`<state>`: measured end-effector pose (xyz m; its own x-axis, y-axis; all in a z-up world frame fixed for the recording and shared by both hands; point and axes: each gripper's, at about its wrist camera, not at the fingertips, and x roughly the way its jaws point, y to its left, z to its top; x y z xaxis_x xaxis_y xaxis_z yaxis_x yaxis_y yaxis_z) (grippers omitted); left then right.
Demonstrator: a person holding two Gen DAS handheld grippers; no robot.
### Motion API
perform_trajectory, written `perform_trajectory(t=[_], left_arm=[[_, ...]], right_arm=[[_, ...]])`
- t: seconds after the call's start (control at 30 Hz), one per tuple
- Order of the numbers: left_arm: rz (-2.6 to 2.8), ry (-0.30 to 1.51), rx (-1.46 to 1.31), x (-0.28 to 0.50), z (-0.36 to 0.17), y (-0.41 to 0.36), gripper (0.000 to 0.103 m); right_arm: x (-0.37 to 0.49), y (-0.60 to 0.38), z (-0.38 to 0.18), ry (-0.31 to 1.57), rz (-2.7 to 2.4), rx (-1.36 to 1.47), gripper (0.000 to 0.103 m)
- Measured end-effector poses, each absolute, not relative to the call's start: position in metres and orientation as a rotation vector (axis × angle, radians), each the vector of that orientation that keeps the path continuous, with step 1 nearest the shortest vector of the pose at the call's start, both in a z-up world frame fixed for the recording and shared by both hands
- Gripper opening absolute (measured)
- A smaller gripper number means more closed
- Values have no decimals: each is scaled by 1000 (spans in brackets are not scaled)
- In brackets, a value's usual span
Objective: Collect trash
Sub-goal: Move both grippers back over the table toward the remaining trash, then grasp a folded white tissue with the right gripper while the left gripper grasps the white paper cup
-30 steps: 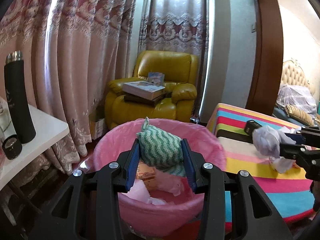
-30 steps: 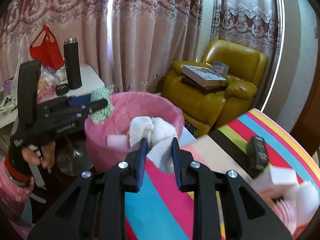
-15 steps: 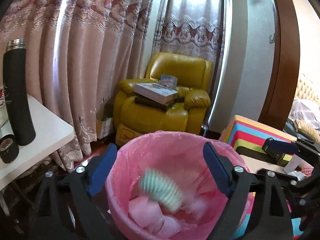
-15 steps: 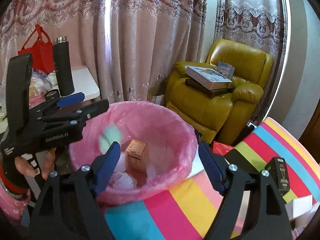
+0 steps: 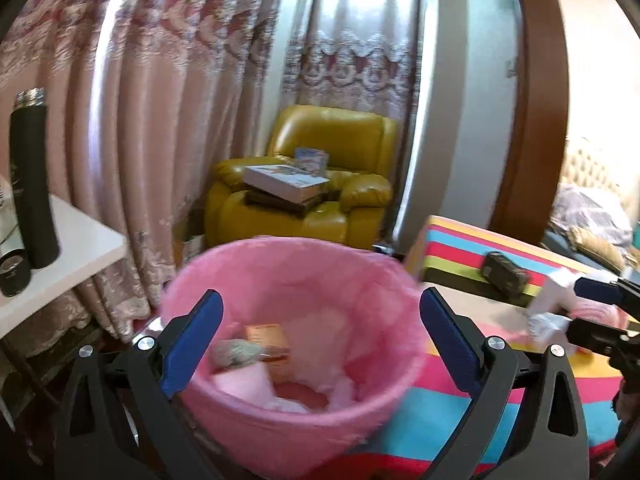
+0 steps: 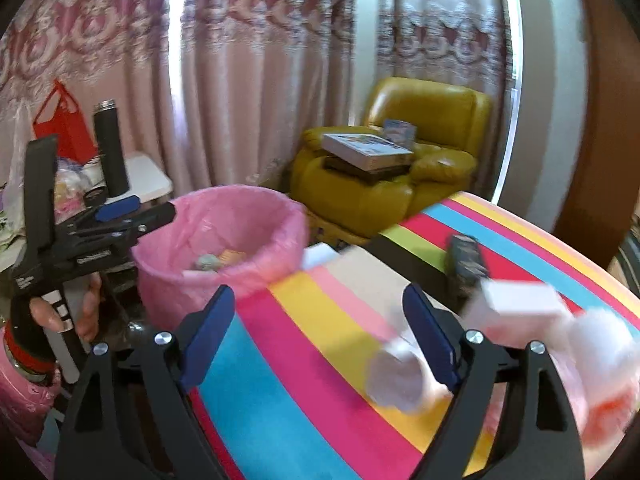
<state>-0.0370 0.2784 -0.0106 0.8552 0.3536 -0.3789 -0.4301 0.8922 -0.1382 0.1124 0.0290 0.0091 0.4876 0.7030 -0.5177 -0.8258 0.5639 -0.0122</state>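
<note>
Your left gripper (image 5: pixel 318 344) hangs over the pink-lined bin (image 5: pixel 288 412), fingers wide and empty. Discarded trash (image 5: pixel 256 354) lies inside the bin. Your right gripper (image 6: pixel 318 336) is over the striped table (image 6: pixel 304 364), fingers wide. A blurred white wad (image 6: pixel 394 374) lies just beside its right finger; a black box (image 6: pixel 466 264) sits farther off. A black flask (image 5: pixel 32 176) stands on the white side table (image 5: pixel 76 248) at left.
</note>
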Motion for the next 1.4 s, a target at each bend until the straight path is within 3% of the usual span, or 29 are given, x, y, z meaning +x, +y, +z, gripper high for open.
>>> perform_trajectory(t=[0.57,0.93,1.4], left_arm=[[78,487,-31,36,-33,120,94],[-3,521,44,76,-41,78,94],[-20,501,27,97,-44,80,94]], right_arm=[[138,-139,-6,523,630,-88,84],[154,-203,-18,530,466,-1,84],[205,-273,-35,619,214,191,84]])
